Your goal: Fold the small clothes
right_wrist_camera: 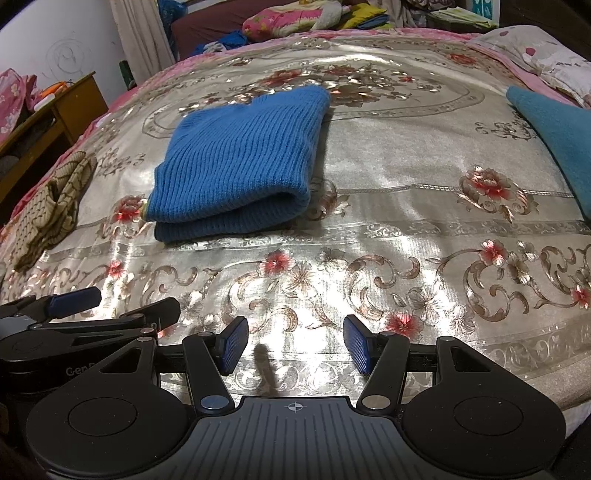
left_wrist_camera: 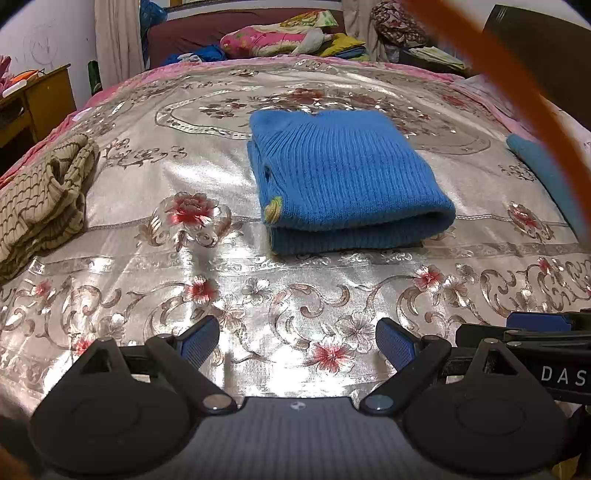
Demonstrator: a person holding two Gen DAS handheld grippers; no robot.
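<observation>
A blue knitted garment lies folded into a neat rectangle in the middle of the bed; it also shows in the right wrist view. My left gripper is open and empty, held low over the bedspread short of the garment. My right gripper is open and empty, also short of it and to its right. The left gripper shows at the left edge of the right wrist view. A beige striped garment lies crumpled at the left, also in the right wrist view.
The bed carries a shiny silver floral bedspread. A teal cloth lies at the right edge. An orange strap hangs blurred across the left wrist view. Pillows and piled clothes lie at the far end. A wooden desk stands left.
</observation>
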